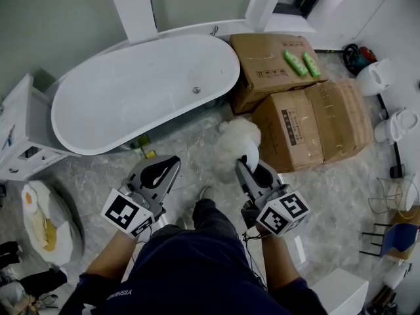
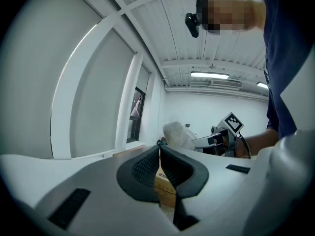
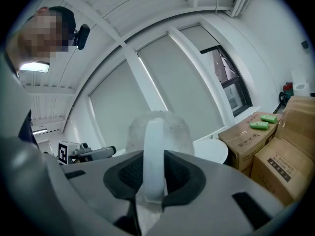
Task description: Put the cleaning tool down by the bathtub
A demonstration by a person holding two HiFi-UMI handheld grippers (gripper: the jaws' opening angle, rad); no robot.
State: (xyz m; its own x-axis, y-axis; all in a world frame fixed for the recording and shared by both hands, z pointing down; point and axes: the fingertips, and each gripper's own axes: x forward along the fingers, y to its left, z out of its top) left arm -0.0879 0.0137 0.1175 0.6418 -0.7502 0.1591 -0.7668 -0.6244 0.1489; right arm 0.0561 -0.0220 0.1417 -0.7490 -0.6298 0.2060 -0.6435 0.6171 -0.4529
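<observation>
Two grippers were held out in front of a person standing on a pale, grey-veined marble floor (image 1: 190, 146) in a bathroom. The right gripper (image 1: 248, 166) had its jaws partly closed on the white handle of the cleaning tool (image 1: 237, 136), the dark pads pressing the handle from both sides; the tool's fluffy white head stood out beyond the jaws, off the floor, and in the head view it lay over the gap between the bathtub (image 1: 131, 97) and the boxes (image 1: 315, 126). The left gripper (image 1: 169, 164) was empty, its jaws brought together so the tips touched. The bathtub, a white oval freestanding one with a small metal drain (image 1: 195, 90), sat against the wall ahead and to the left, and nothing lay in it. Just right of it several brown cardboard boxes were crowded together on the floor, and two green tubes (image 1: 302, 64) lay side by side on the farthest one. A white cabinet (image 1: 20, 130) stood at the bathtub's left end, and white toilets (image 1: 394, 126) stood along the right-hand wall. The gripper views showed tall white-framed windows (image 3: 231, 90) behind the bathtub and a white panelled ceiling (image 2: 211, 48) with a strip light.
</observation>
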